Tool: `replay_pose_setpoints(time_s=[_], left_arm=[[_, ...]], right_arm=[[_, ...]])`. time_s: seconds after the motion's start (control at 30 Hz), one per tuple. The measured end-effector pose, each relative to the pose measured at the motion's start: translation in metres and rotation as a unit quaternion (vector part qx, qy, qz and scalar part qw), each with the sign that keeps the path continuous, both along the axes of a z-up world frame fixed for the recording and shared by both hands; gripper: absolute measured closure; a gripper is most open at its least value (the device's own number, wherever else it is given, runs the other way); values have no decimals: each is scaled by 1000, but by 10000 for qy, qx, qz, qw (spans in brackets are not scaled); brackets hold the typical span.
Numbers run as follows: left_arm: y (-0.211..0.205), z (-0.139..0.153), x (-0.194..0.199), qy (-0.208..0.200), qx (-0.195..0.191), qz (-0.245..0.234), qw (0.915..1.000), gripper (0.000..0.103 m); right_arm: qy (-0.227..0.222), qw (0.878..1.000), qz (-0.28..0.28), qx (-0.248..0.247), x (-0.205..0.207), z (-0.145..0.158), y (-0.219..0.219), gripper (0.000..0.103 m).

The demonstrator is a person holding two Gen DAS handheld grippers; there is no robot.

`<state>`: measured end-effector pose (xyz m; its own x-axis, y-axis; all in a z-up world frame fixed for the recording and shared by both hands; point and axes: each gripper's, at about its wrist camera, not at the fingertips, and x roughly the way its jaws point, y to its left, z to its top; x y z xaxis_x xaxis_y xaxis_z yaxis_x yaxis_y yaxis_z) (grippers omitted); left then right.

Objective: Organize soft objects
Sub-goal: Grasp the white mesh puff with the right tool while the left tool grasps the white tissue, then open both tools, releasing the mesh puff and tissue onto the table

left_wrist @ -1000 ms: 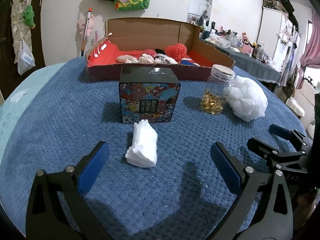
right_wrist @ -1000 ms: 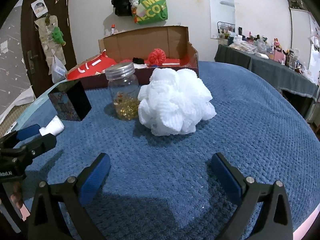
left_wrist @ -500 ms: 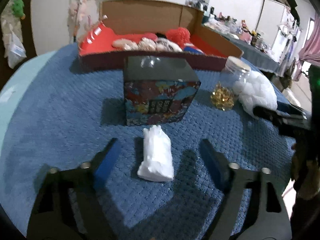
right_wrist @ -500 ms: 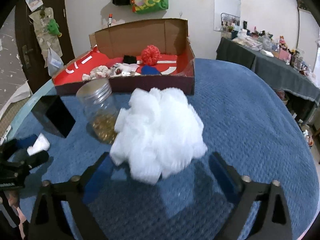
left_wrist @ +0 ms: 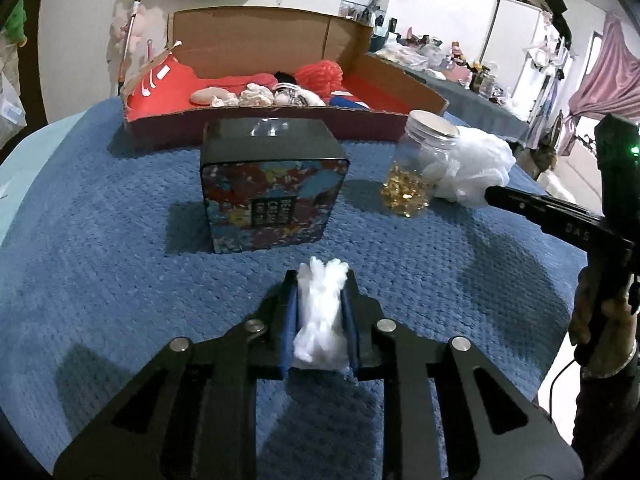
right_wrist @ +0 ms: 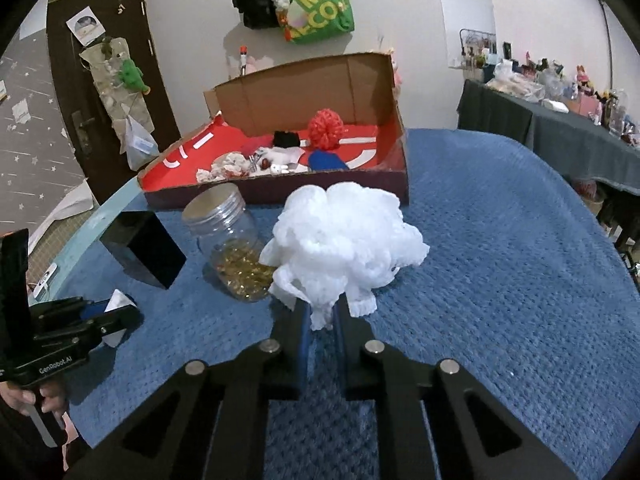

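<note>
My left gripper (left_wrist: 320, 316) is shut on a small white tissue wad (left_wrist: 321, 320), low over the blue cloth in front of a patterned tin box (left_wrist: 274, 192). My right gripper (right_wrist: 320, 316) is shut on the near edge of a white mesh bath pouf (right_wrist: 344, 240). The pouf also shows in the left wrist view (left_wrist: 472, 168) behind a jar. The open cardboard box (right_wrist: 288, 184) with a red lining at the back holds several soft items, among them a red pom-pom (right_wrist: 325, 128).
A clear jar of gold capsules (right_wrist: 236, 248) stands just left of the pouf, touching it. The black tin box (right_wrist: 142, 248) stands further left. The blue cloth (right_wrist: 500, 280) covers a round table. A dark table with clutter (right_wrist: 560, 120) is at far right.
Both grippers moved forward and closed. The left one shut on the tissue wad, the right one shut on the pouf's near edge.
</note>
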<state>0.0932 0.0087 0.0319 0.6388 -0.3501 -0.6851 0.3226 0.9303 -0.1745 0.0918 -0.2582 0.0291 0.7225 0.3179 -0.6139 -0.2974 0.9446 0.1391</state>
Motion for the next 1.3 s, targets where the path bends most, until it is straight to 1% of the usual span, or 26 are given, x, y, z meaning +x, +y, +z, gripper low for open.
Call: replay_pose_setpoints(time_s=[0.17,0.33,0.4,0.47,0.5,0.53,0.57,0.6,0.63,0.67,0.7,0.73,0.8,0.83,0.9,0.93,0.97,1.03,1.1,1.2,1.3], left_arm=[[2,5,-5,-58,-34,0,10000,84],[5,8,-13,-111,-43,-7,9999,84],[6,6,-17,-103,-58,-4,9999,84],[5,2,-18,-78,-58,-6,10000,84],[5,-2,-17,-26,-52,6,10000,84],[5,-6,-16,43,-39,36,10000,83],[5,-8,-15,71,-29,59,10000,83],[5,-9,-16,32,-41,73,10000,83],[5,-9,-17,8,-31,71,10000,83],[4,-9,-18,4,17,71,10000,82],[4,-9,-18,-4,49,70,10000,82],[4,-9,-19,-11,69,71,10000,81],[4,-9,-19,1,57,71,10000,79],[4,-9,-19,11,27,69,10000,75],[3,-9,-20,24,-63,17,10000,51],[2,-9,-21,17,-117,-36,9999,29],[1,-7,-25,-62,-184,-88,9998,21],[-2,-4,-29,-256,-74,4,9996,21],[-4,-3,-29,-326,122,69,9994,21],[-1,-1,-28,-309,38,85,9995,21],[1,1,-29,-403,86,208,9989,21]], right_arm=[[-197,9997,14,123,-18,15,-3,92],[-340,9990,261,117,-57,25,2,93],[-257,9987,404,152,-71,21,5,92],[-118,9988,474,96,-79,11,9,89],[-77,9989,451,41,-82,3,10,86],[-82,9991,410,-22,-83,-2,10,73],[-101,9994,325,-100,-85,-6,10,62],[-135,9995,222,-169,-86,-9,10,40],[-191,9995,161,-199,-87,-12,9,22],[-221,9995,140,-179,-89,-13,7,15],[-272,9995,89,-154,-91,-14,5,5],[-324,9993,45,-170,-92,-14,4,0],[-454,9984,-109,-329,-94,-14,4,0],[-547,9970,-236,-497,-93,-13,4,0],[-625,9946,-363,-740,-89,-14,6,0],[-629,9939,-397,-812,-84,-14,7,0],[-637,9937,-405,-832,-81,-15,7,0],[-632,9938,-369,-842,-73,-16,8,0],[-683,9935,-356,-834,-67,-15,11,0],[-701,9948,-305,-674,-61,-14,11,0],[-631,9962,-313,-511,-52,-15,10,0]])
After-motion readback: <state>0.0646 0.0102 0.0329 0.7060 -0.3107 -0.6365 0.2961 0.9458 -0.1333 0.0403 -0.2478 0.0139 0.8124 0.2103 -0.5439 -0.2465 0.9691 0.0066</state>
